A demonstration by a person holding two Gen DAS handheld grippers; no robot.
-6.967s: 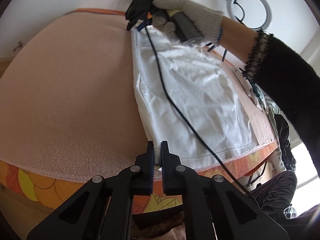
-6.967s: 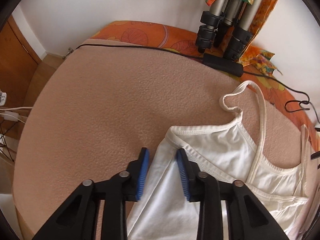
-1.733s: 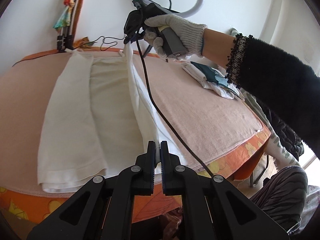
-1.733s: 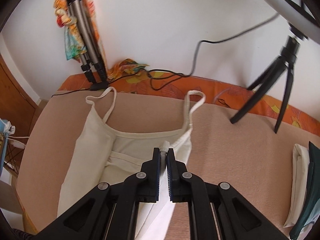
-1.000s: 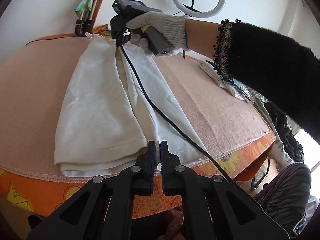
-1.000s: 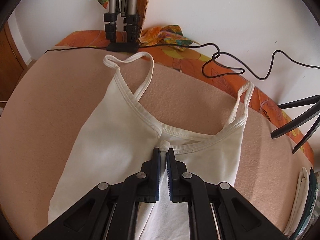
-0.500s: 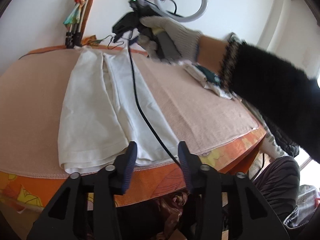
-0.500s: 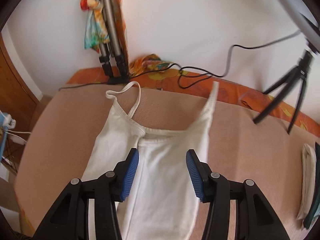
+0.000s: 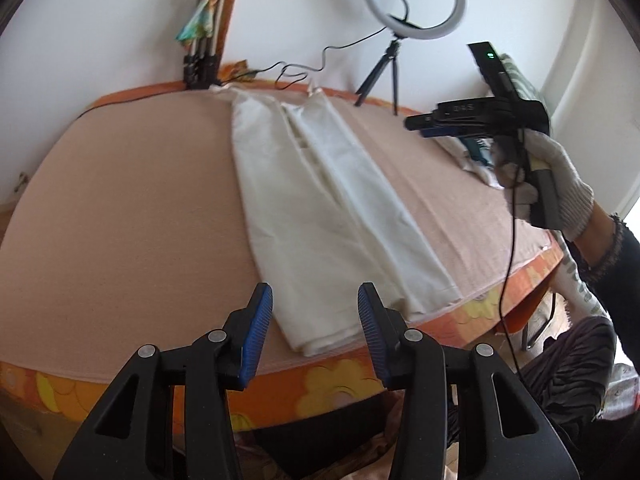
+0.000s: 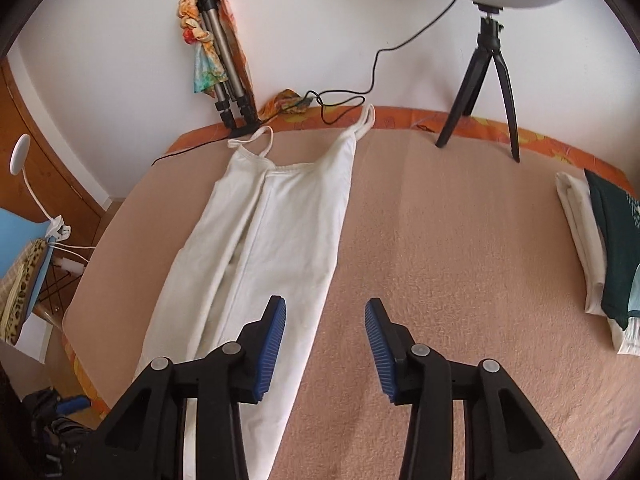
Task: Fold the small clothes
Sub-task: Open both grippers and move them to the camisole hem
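While the white strappy cotton camisole (image 10: 276, 240), both sides folded inward, is lying lengthwise on the peach table pad (image 10: 440, 240), the left gripper (image 9: 316, 320) is hovering nearer, released over its hem; the right gripper (image 10: 326, 338), empty, is closing slightly beside it.

My left gripper (image 9: 315, 312) stands open, empty; my right gripper (image 10: 325, 328), in a gloved hand (image 9: 548, 188), is closing, empty.

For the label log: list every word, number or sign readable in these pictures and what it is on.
Right gripper, on its side: pale characters, too blurred to read.
Dark green folded cloth: a pale print, not legible.
White top, ring light, tripod: no text visible.
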